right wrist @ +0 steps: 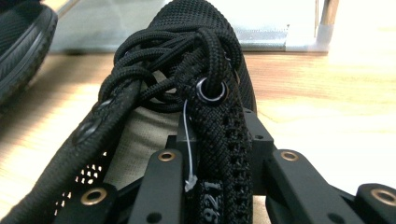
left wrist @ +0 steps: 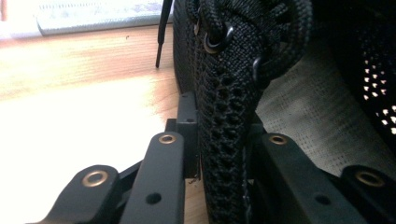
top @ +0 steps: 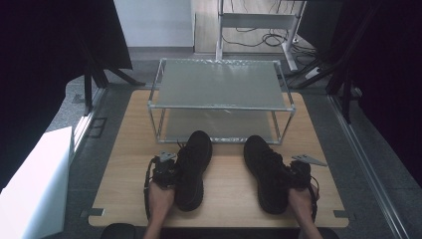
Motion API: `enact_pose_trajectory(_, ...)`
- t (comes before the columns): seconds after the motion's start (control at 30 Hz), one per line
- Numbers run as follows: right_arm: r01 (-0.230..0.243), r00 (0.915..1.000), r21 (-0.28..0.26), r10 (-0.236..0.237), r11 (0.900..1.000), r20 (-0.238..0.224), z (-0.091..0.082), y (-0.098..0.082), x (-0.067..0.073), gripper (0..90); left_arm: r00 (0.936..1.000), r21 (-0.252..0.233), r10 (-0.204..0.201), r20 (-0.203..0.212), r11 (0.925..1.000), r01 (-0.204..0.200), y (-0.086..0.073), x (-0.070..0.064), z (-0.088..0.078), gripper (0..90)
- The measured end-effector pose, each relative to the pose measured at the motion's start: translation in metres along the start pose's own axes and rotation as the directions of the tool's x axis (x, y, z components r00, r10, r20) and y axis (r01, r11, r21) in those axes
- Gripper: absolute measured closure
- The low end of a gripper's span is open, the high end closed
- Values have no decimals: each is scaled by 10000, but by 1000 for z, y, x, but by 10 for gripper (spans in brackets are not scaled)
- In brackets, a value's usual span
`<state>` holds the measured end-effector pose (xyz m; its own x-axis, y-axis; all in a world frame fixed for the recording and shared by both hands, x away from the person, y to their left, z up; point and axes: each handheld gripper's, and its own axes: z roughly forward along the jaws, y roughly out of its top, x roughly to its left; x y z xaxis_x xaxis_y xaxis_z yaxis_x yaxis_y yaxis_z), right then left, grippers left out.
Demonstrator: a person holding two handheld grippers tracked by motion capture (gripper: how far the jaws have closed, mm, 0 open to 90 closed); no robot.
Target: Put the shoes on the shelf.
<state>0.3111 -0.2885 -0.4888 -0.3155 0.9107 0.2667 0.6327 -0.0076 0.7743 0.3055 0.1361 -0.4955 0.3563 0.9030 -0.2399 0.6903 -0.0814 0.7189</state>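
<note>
**2 grippers clamped on 2 black shoes**

Black jaws of the left gripper [left wrist: 219, 158] pinch the mesh side wall of the left shoe [top: 193, 168] just below its lace eyelets, one jaw outside the shoe and one inside over the pale insole. Likewise the right gripper [right wrist: 219, 163] is pressed onto the eyelet strip of the right shoe [top: 267, 172], with a thin white tag thread hanging beside the inner jaw. No earlier picture is at hand, so only the grip itself can be told.

Both shoes stand upright on the wooden desk [top: 224, 189], side by side and apart, toes pointing away from the person. Just beyond the toes stands a metal rack [top: 219, 84] with 2 shelves, its lower shelf level with the shoe tips and its front posts flanking them.

Each hand comes in from the near edge: the left hand [top: 160, 196] holds its gripper against the outer side of the left shoe, the right hand [top: 300, 199] against the outer side of the right shoe.
</note>
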Motion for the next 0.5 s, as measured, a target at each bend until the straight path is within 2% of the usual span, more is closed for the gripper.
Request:
enact_pose_trajectory(0.1, -586, 9975, 44, 588, 9983, -389, -1, 1, -6, 748, 9973, -91, -434, 595, 9990, 440, -1, 10, -1, 788)
enact_pose_trajectory(0.2, -1537, 9820, 82, 1537, 9881, -1099, 0, 0, -12, 750, 9873, -165, -993, 1240, 9946, 1021, -1, 19, 0, 798)
enact_pose_trajectory(0.23, -1739, 9759, 122, 1740, 9847, -1318, 0, 0, -13, 750, 9840, -167, -1052, 1439, 9939, 1087, -1, 21, 1, 800)
enact_pose_trajectory(0.3, -1962, 9671, 127, 1957, 9805, -1624, 1, 0, -14, 750, 9831, -159, -1043, 1502, 9940, 1078, -1, 19, 0, 801)
enact_pose_trajectory(0.4, -2064, 9616, 98, 2047, 9784, -1831, -1, 2, -11, 750, 9858, -267, -796, 1478, 9961, 845, 3, 15, -3, 802)
enact_pose_trajectory(0.5, -2247, 9518, -31, 2188, 9744, -2150, -2, 4, -8, 750, 9816, -552, -800, 1736, 9943, 908, 7, 11, -8, 802)
